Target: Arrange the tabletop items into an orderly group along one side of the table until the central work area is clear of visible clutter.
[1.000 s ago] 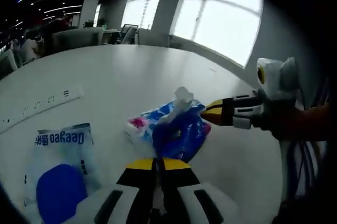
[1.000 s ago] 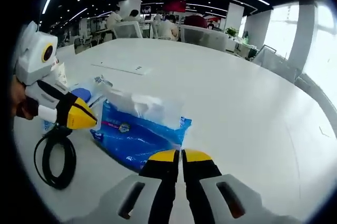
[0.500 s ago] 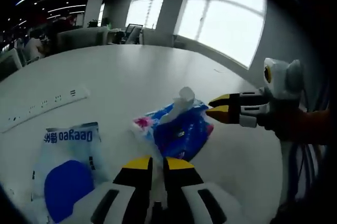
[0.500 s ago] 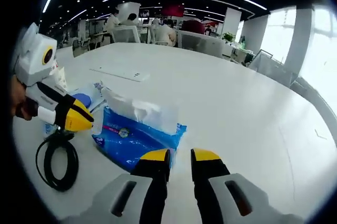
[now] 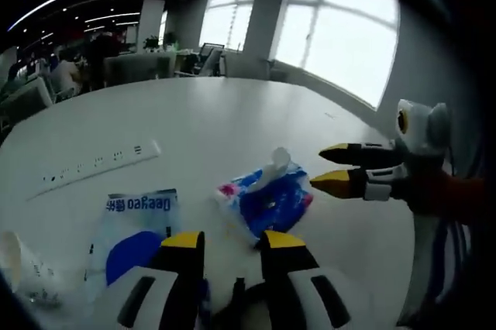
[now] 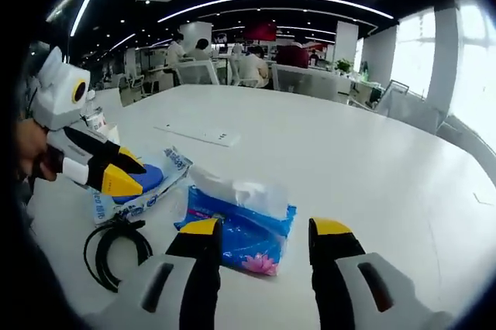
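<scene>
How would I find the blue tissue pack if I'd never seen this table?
Look at the big white table, near the edge in front of the right gripper. The tissue pack lies between its open jaws. It is shiny blue with a white tissue poking from the top and a pink flower, unlike the flat white pouch beside it.

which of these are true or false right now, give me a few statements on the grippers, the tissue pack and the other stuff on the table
1. Both grippers have their jaws apart. True: the left gripper and right gripper hold nothing.
2. The blue tissue pack is clamped by the right gripper. False: it lies free on the white table.
3. A white tissue sticks out of the pack's top. True.
4. The black cable lies coiled on top of the tissue pack. False: it lies on the table beside it.
5. The white and blue pouch stands upright. False: it lies flat.
</scene>
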The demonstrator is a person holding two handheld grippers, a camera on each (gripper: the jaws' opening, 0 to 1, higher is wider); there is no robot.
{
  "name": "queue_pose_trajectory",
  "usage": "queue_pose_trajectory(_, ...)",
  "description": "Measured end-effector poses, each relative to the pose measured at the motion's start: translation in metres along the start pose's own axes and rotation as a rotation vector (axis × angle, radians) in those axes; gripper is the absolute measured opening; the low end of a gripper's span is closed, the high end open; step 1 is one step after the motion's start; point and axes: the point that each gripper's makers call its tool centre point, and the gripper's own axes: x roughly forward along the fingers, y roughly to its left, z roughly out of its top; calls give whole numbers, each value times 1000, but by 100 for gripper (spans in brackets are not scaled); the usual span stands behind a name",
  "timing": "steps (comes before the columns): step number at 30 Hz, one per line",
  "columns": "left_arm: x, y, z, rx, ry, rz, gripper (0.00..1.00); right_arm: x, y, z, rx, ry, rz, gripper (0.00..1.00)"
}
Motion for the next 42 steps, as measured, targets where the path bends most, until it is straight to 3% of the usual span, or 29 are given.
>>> queue_pose_trajectory(8, -33, 17, -17, -33, 1, 95, 40, -8, 30, 15, -5, -27, 91, 54)
queue_pose_trajectory(12, -50, 32, -26, -56, -4, 145, 43, -6, 35, 19, -3, -29, 117, 59)
queue_pose_trajectory(22, -94, 53, -47, -67, -12, 249, 51, -3, 69, 35, -42, -46, 199, 64)
queue_pose_trajectory(25, -104, 61, -60, -120, -3, 289, 53, 3, 76, 37, -68, -40, 230, 65)
queue_pose_trajectory(31, -111, 62, -83, -201, 18, 302, 55, 12, 89, 42, -132, -16, 292, 68)
queue_pose_trajectory(37, -103, 60, -101, -291, 33, 299, 55, 26, 98, 47, -198, 16, 353, 68)
queue_pose_trajectory(42, -100, 59, -106, -329, 21, 307, 55, 37, 105, 44, -268, 53, 400, 69)
